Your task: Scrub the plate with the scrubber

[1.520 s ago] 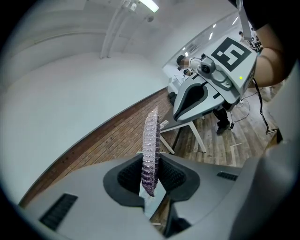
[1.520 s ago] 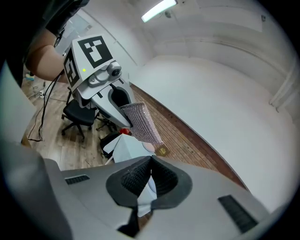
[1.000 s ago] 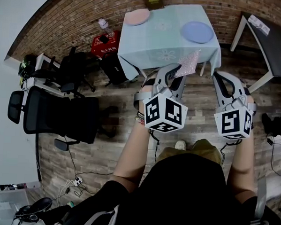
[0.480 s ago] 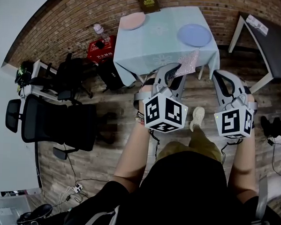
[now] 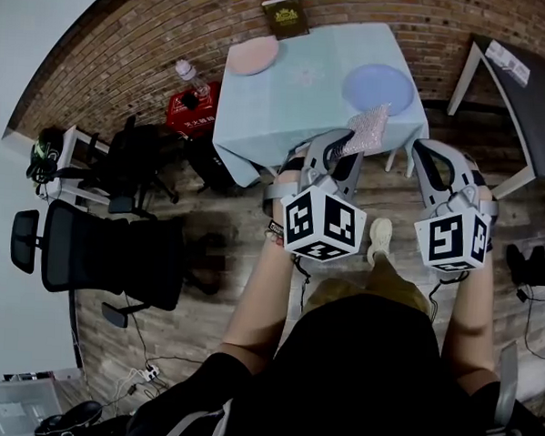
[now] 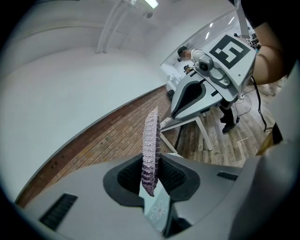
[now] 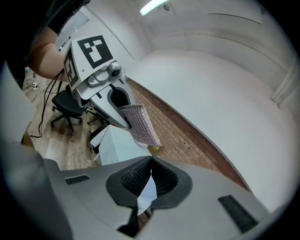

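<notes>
Left gripper (image 6: 151, 174): clamped on the scrubber (image 6: 150, 140), pinched by its lower edge between both pads. Stands edge-on there, glittery and purplish, sticking well out past the tips. Right gripper (image 7: 149, 174): shut pad against pad, with nothing between them.

From the head view: both held side by side in front of the body, over the wooden floor (image 5: 211, 177), pointing toward the table (image 5: 297, 100) with its pale blue cloth. Scrubber up in the air at the table's near right corner, close to the blue plate (image 5: 378, 87) but apart from it.

On the cloth: blue plate lying flat near the right edge; pink plate (image 5: 252, 55) at the far left corner, well apart from the blue one.

Past the far edge: a dark book (image 5: 285, 17) against the brick wall (image 5: 126, 50). Left of the table: a red crate (image 5: 189, 108) and a black office chair (image 5: 116, 254). Right of it: a dark second table (image 5: 534, 99) with white legs.
</notes>
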A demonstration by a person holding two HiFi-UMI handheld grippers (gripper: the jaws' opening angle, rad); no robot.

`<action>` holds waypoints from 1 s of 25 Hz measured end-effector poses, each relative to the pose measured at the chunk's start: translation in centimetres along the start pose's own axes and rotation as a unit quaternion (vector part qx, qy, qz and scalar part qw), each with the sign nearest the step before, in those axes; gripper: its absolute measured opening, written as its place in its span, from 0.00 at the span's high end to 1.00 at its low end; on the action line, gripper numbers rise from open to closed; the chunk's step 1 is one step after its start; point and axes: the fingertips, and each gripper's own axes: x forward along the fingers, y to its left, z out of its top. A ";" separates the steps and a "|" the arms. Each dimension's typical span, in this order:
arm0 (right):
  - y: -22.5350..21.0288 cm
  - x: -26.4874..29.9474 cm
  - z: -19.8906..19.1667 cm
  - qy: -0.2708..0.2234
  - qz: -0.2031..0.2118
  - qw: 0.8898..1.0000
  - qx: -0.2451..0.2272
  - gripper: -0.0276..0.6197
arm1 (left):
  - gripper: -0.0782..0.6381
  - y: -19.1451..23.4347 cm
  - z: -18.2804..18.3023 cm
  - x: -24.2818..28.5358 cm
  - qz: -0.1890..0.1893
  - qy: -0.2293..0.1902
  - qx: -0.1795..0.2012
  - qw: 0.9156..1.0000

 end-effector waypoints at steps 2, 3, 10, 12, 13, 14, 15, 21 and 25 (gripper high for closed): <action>-1.9 2.1 -1.0 0.001 0.004 1.000 -0.003 0.90 | 0.78 1.2 0.3 2.7 -0.001 0.002 -0.001 1.000; -2.9 3.2 -1.5 0.002 0.006 1.000 -0.004 0.90 | 0.78 1.8 0.5 4.1 0.000 0.003 -0.002 1.000; -10.9 11.4 -4.7 -0.007 0.015 1.000 -0.008 0.90 | 0.78 7.3 2.5 14.0 0.012 0.000 -0.005 1.000; -13.2 14.0 -6.0 -0.011 0.016 1.000 -0.007 0.90 | 0.78 8.8 2.8 17.1 0.013 0.006 -0.004 1.000; -14.2 15.3 -6.6 -0.013 0.018 1.000 -0.005 0.90 | 0.78 9.4 2.8 18.6 0.013 0.009 -0.005 1.000; -15.1 16.6 -7.3 -0.015 0.020 1.000 -0.003 0.90 | 0.78 10.0 2.8 20.1 0.012 0.013 -0.005 1.000; -16.0 17.9 -8.0 -0.017 0.023 1.000 0.000 0.90 | 0.78 10.6 2.8 21.6 0.012 0.016 -0.006 1.000; -20.5 25.0 -11.4 -0.025 0.043 0.999 0.003 0.90 | 0.78 13.1 2.2 29.2 0.011 0.038 -0.009 0.999; -22.1 28.0 -12.6 -0.032 0.051 0.998 0.009 0.90 | 0.78 14.4 2.0 32.6 0.010 0.043 -0.020 0.999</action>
